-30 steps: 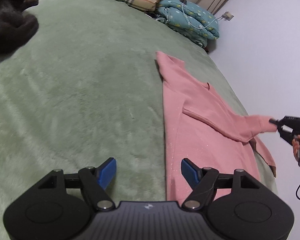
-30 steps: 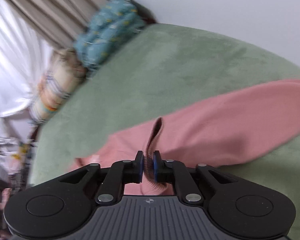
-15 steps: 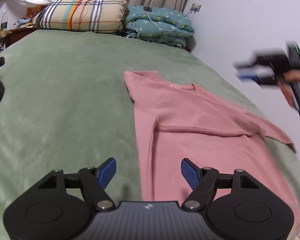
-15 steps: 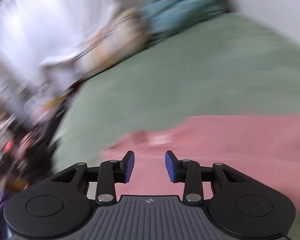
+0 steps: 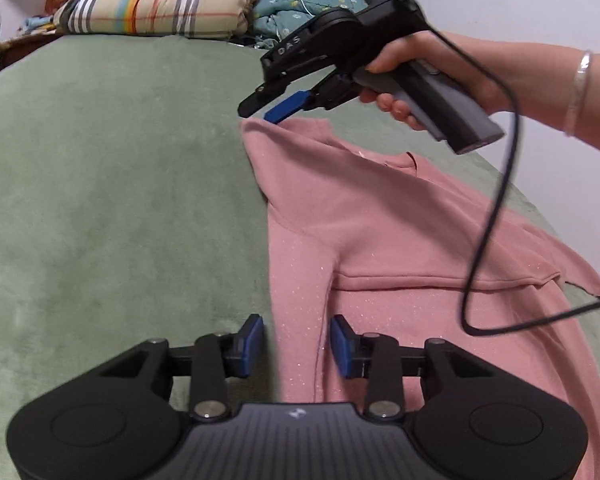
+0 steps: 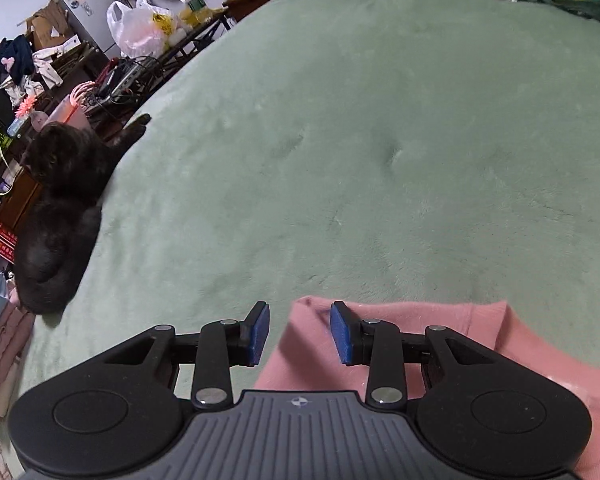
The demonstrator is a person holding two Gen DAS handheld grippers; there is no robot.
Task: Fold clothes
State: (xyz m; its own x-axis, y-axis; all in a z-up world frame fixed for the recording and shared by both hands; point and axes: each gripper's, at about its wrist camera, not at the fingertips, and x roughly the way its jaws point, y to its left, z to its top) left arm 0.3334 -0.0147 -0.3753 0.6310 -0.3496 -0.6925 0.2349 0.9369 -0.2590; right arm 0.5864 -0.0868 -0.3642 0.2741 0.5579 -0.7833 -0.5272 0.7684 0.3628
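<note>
A pink sweater point(image 5: 400, 240) lies flat on the green bed point(image 5: 120, 200), one sleeve folded across its body. My left gripper point(image 5: 296, 344) hovers low over the sweater's left folded edge near the hem. Its jaws are closing, the cloth edge lies between them, and the pads stand apart from it. A hand holds my right gripper point(image 5: 260, 114) over the sweater's far shoulder corner. In the right wrist view that gripper point(image 6: 300, 332) is open, with the corner of the sweater point(image 6: 420, 314) below the gap between its fingers.
A black cat point(image 6: 60, 208) lies at the bed's left edge. A plaid quilt point(image 5: 160, 0) and a teal blanket point(image 5: 300, 4) are stacked at the head. The right gripper's cable point(image 5: 484, 240) hangs over the sweater. Cluttered furniture point(image 6: 40, 60) stands beyond the bed.
My right gripper let go of the sleeve, which now lies across the body, and swung over to the far shoulder corner. My left gripper shifted onto the sweater's left edge and its jaws narrowed.
</note>
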